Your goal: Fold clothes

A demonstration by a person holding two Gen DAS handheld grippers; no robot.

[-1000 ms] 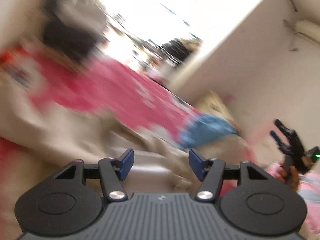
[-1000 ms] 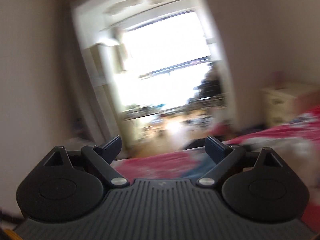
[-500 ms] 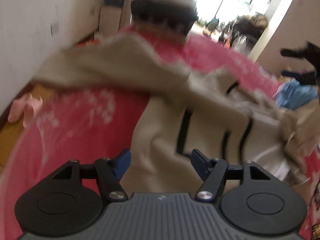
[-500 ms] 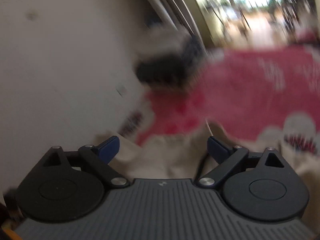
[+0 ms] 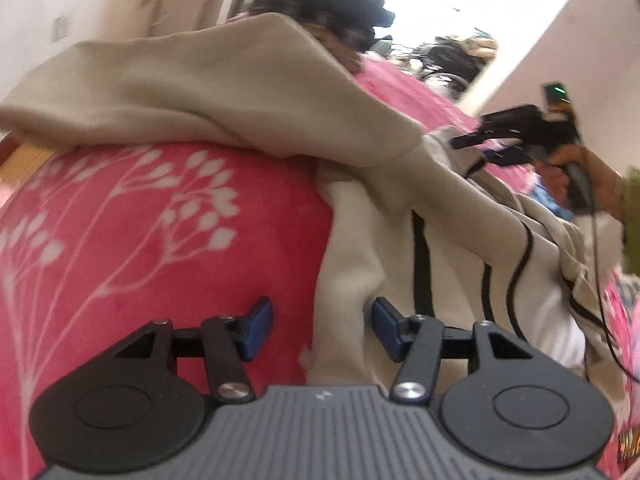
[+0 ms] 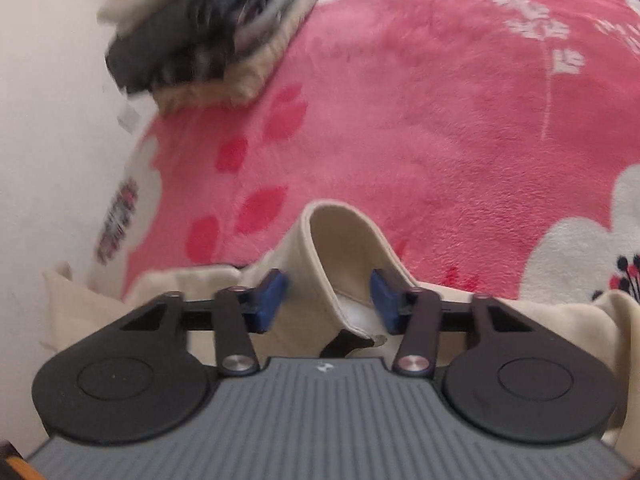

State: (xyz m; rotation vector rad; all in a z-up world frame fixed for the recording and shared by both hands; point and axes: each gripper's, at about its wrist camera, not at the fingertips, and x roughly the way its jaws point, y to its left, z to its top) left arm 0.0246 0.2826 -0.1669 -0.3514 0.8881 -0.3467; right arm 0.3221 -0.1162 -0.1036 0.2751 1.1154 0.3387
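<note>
Beige garment [image 5: 248, 92] spread on pink bed blanket [image 5: 132, 216]; left gripper [image 5: 322, 330] open at its edge, right gripper [image 6: 330, 298] open, straddling an upturned fold [image 6: 340, 248], not clamped

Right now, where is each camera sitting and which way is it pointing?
Left wrist: sits on the left gripper, looking along its open fingers at the beige garment on the pink blanket; the right gripper and the hand holding it show.
Right wrist: sits on the right gripper, jaws open around the garment's cuff, facing the blanket and a pile of clothes by the wall.
Shared: garment, blanket, pile.
</note>
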